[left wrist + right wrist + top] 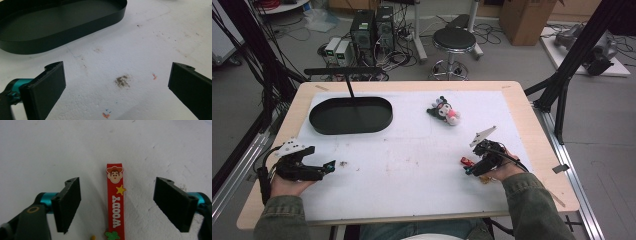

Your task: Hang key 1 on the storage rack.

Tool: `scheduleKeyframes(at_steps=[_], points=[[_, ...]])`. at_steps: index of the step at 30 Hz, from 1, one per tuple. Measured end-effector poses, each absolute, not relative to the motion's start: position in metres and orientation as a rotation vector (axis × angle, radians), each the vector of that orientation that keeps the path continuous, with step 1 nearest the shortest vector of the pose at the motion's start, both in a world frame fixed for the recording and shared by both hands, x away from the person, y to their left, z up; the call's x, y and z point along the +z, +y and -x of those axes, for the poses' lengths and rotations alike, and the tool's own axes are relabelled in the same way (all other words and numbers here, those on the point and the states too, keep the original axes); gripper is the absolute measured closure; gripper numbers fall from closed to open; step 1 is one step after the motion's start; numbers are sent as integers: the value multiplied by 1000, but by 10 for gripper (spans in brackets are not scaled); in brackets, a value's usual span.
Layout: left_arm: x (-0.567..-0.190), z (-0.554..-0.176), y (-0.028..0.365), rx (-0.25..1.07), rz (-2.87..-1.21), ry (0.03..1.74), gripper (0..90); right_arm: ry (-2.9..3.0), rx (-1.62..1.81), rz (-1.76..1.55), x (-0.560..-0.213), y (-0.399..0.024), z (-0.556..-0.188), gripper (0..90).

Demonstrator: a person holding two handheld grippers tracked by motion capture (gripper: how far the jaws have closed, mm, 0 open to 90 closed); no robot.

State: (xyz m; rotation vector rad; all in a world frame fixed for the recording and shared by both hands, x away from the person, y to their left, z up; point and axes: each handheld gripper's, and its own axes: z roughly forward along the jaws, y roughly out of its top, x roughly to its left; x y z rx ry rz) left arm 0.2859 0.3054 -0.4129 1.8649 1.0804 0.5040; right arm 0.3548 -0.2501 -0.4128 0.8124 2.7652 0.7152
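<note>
Wooden-edged worktop (pixel 522 107) covered with a white foam sheet, seen from the high view. Person's forearms in olive-green sleeves enter from the bottom of the frame.

Left tongs (pixel 331 165), lower left of the high view: held low over the sheet, jaws spread wide with bare white surface between them. In the left gripper view a grey-brown smudge (pixel 122 81) sits between the two jaws, and small orange and blue marks dot the sheet nearby.

Black oval shallow tray (pixel 317 122), upper left of the high view, resting on the sheet; nothing visible inside it. It lies at the upper left of the left gripper view, well apart from the jaws.

Right tongs (pixel 468 169), lower right of the high view: jaws spread, not touching anything. Flat red rubber strap lettered "WOODY" with a cowboy face and yellow star (pixel 115 200) lies on the sheet midway between the jaws, running lengthwise along them, clear of both.

Small black, white and pink plush toy (pixel 444 111), upper centre-right of the high view, lying on the sheet, well apart from both tongs.
</note>
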Motion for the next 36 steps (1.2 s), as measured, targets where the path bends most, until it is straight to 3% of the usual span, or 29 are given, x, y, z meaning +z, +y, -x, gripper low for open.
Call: scheduleKeyframes(at_steps=[14, 16, 18, 25, 36], points=[[-413, -285, 304, 505, -1869, 1081, 23, 2836, 679, -878, -419, -250, -363, 528], [-412, -285, 305, 507, -1869, 1083, 23, 2826, 655, -884, -420, -249, -363, 582], [-412, -285, 305, 506, -1869, 1083, 23, 2834, 664, -876, -419, -249, -363, 710], [-413, -284, 304, 497, -1875, 1087, 23, 2854, 676, -813, -412, -246, -355, 745], [-413, -282, 308, 498, -1852, 1097, 23, 2773, 1018, -1020, -380, -274, -366, 746]])
